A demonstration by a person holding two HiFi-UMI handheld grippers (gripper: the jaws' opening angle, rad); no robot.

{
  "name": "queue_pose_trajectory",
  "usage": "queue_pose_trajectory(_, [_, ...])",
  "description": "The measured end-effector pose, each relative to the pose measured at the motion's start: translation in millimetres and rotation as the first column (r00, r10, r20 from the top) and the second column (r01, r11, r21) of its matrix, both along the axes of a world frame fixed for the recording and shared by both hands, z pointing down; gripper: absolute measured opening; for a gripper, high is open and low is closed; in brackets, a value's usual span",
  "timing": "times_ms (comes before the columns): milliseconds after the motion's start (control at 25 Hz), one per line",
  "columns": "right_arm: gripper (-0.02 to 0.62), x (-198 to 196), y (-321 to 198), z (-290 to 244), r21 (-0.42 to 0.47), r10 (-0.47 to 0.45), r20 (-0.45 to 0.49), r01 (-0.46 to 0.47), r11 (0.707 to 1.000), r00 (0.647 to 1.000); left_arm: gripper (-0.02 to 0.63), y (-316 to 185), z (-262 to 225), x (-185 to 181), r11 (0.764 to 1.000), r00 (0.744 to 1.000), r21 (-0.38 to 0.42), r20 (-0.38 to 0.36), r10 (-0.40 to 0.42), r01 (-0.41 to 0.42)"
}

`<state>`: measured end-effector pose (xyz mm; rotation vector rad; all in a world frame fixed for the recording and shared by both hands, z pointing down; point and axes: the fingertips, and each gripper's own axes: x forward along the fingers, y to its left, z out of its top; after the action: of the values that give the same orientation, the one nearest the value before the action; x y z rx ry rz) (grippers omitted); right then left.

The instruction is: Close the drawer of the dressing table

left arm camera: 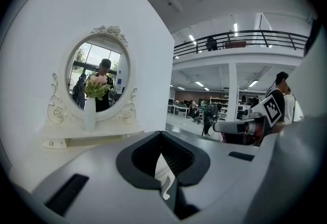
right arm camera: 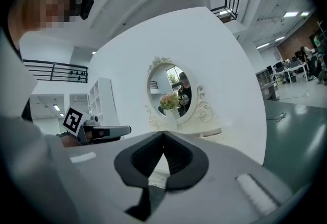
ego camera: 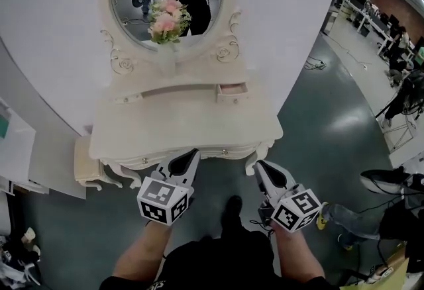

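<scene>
Left gripper (ego camera: 192, 153) hangs at the front edge of the dressing table (ego camera: 132, 130), its jaws pressed together on nothing. Further back, below the oval mirror (ego camera: 129, 10) and the vase of pink flowers (ego camera: 167, 20), the small drawer (ego camera: 232, 90) stands pulled out. Right gripper (ego camera: 259, 165), also closed and empty, is near the table's right front corner.

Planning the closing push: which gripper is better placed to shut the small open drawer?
Right, probably. The right gripper, jaws shut, lines up nearer the drawer; the left gripper sits further to its left.
</scene>
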<state>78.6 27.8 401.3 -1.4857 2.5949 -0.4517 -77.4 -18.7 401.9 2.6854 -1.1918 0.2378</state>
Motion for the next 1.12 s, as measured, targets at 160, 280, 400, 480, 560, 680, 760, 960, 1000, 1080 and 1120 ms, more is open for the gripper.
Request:
queue_pose_trajectory(160, [0.011,23.2,-53.4,6.7,-0.014,-0.027,0.010,0.027,1.000,1.000,0.007,-46.3,2.3,21.1,1.000,1.000,-0.012,0.014,-0.027,0.027])
queue_pose_trajectory(280, [0.011,40.7,-90.1,11.6,-0.029,-0.054,0.021,0.054,0.998,0.998,0.006,-78.0,5.2,40.7,0.999,0.998,-0.031,0.037,-0.042,0.043])
queue_pose_trajectory(400, [0.011,58.0,-123.0,16.5,-0.048,-0.081,0.029,0.083,0.995,0.996,0.006,-107.3,6.3,59.9,0.997,0.997,-0.049,0.051,-0.061,0.064])
queue_pose_trajectory(480, [0.011,68.9,-143.1,19.2,-0.057,-0.097,0.032,0.099,0.993,0.995,0.007,-124.0,7.7,73.9,0.995,0.997,-0.067,0.046,-0.064,0.067])
queue_pose_trajectory(560, [0.009,75.8,-160.2,21.6,-0.068,-0.117,0.036,0.119,0.991,0.992,0.007,-138.2,9.6,85.6,0.994,0.997,-0.089,0.033,-0.068,0.071])
queue_pose_trajectory(680, [0.011,78.0,-179.8,25.8,-0.085,-0.156,0.030,0.158,0.984,0.987,0.006,-156.9,11.6,94.9,0.991,0.996,-0.096,0.032,-0.086,0.089])
queue_pose_trajectory(760, [0.011,78.0,-190.7,28.4,-0.097,-0.172,0.023,0.174,0.980,0.985,0.006,-168.0,11.2,97.5,0.991,0.995,-0.092,0.038,-0.096,0.099])
queue_pose_trajectory(960, [0.011,73.7,-216.1,40.2,-0.135,-0.174,0.008,0.174,0.975,0.985,0.008,-192.3,12.9,94.0,0.990,0.994,-0.089,0.029,-0.107,0.109])
queue_pose_trajectory(1000, [0.011,71.7,-221.9,42.4,-0.142,-0.173,0.004,0.172,0.975,0.985,0.008,-197.5,13.8,92.7,0.990,0.994,-0.089,0.024,-0.106,0.108])
queue_pose_trajectory(1080, [0.011,66.0,-234.4,45.5,-0.151,-0.170,-0.011,0.167,0.974,0.985,0.006,-208.5,14.8,90.1,0.991,0.995,-0.084,0.019,-0.100,0.101])
queue_pose_trajectory(1120, [0.011,62.3,-240.1,47.2,-0.157,-0.167,-0.020,0.162,0.974,0.986,0.006,-213.5,16.0,88.2,0.992,0.995,-0.081,0.018,-0.095,0.096])
